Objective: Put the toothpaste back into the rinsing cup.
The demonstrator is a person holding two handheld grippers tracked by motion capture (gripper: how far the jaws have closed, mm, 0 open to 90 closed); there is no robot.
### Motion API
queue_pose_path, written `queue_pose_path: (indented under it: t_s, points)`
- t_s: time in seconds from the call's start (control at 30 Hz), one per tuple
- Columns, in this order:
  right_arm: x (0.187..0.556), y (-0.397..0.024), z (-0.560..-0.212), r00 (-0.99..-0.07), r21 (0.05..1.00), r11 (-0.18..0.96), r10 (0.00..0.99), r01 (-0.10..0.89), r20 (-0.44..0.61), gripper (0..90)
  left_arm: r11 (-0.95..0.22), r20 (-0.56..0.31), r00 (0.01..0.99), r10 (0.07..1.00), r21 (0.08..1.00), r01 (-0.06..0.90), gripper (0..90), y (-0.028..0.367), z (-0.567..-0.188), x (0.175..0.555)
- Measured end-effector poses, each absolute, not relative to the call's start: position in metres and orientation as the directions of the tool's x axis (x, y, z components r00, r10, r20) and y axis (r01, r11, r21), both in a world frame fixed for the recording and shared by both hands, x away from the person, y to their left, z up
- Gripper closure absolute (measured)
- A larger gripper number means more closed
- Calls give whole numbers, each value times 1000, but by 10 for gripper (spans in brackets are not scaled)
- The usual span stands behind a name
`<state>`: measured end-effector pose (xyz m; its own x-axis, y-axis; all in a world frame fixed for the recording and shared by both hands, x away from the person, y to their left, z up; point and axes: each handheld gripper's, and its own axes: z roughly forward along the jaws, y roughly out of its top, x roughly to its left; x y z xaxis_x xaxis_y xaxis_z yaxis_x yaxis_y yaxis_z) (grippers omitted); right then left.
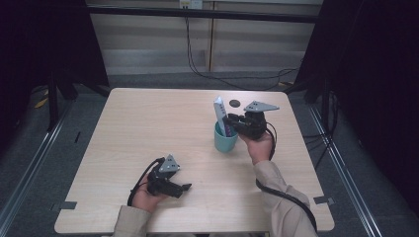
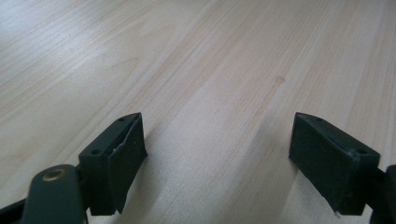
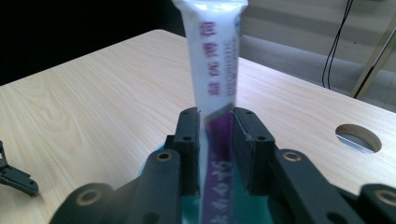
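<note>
A white-and-purple tube [image 3: 215,88] is stood upright in the teal cup [image 1: 225,139], right of the table's [image 1: 148,123] centre. The tube is flanked by the right gripper [image 3: 215,140] — whether the pads press it cannot be told. The left gripper [image 2: 217,154] is held near the front edge, jaws apart over bare wood.

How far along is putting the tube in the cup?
Done: the tube already stands upright with its lower end in the teal cup. In hand: the right gripper has its fingers around the tube, seemingly just short of pressing. Left: drawing that gripper away. The left gripper rests open on the table.
</note>
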<state>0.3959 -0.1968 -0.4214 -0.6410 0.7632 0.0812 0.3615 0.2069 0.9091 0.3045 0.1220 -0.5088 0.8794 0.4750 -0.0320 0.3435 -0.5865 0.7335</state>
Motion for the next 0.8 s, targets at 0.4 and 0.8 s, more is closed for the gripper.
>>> queue_pose_path:
  t_s: [0.4,0.8]
  points:
    - [391,-202,-417,-621,908,191,778,372,91,464,-584,-34,878,477,735,345,181,122,-509,304]
    - [383,-209,-412,-618,897,158,772,414,149,226,-587,-32,881,473,734,341,181,122,-509,304]
